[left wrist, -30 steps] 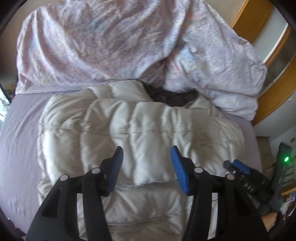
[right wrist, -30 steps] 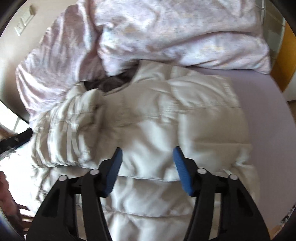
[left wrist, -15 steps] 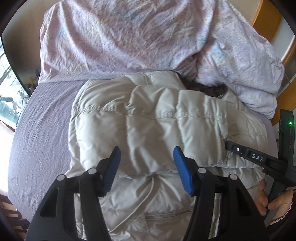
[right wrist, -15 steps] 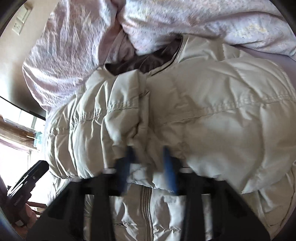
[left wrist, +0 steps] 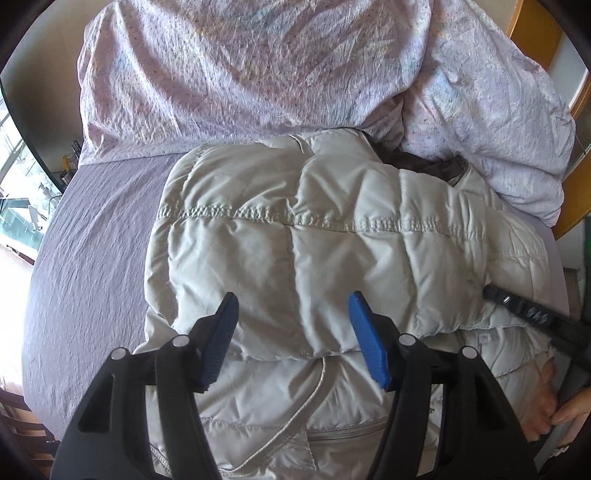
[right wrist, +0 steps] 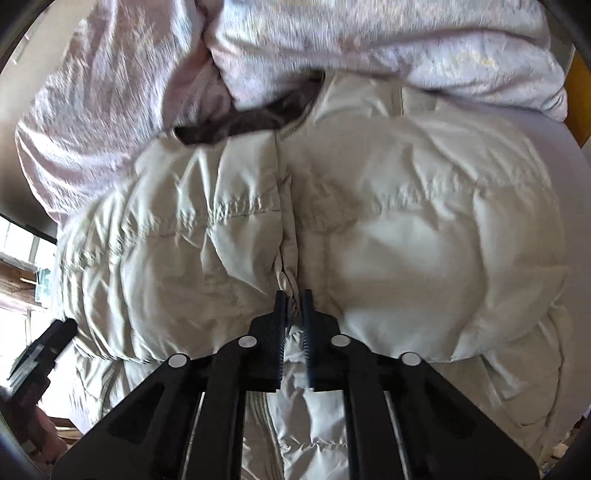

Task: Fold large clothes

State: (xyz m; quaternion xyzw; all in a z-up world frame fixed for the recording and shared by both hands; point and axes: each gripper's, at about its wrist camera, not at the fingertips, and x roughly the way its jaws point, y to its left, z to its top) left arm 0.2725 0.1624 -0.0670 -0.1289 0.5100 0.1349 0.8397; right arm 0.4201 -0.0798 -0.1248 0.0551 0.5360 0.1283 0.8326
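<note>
A cream quilted puffer jacket (left wrist: 314, 251) lies on the bed with both sleeves folded across its front. My left gripper (left wrist: 293, 306) is open and empty, hovering over the lower edge of the folded left sleeve. In the right wrist view my right gripper (right wrist: 294, 299) is shut on a pinch of the jacket (right wrist: 406, 240) where the two folded sleeves meet at the middle. The right gripper's body also shows in the left wrist view (left wrist: 532, 314) at the jacket's right side. The jacket's dark collar lining (right wrist: 251, 122) shows at the top.
A crumpled pink-lilac duvet (left wrist: 258, 62) is piled along the head of the bed, touching the jacket's collar. A lilac sheet (left wrist: 92, 240) covers the mattress. A wooden frame (left wrist: 532, 26) stands at the right, a window at the left edge.
My right gripper has closed from open onto the jacket fabric at the middle and moved closer to it. My left gripper has shifted left and stayed open.
</note>
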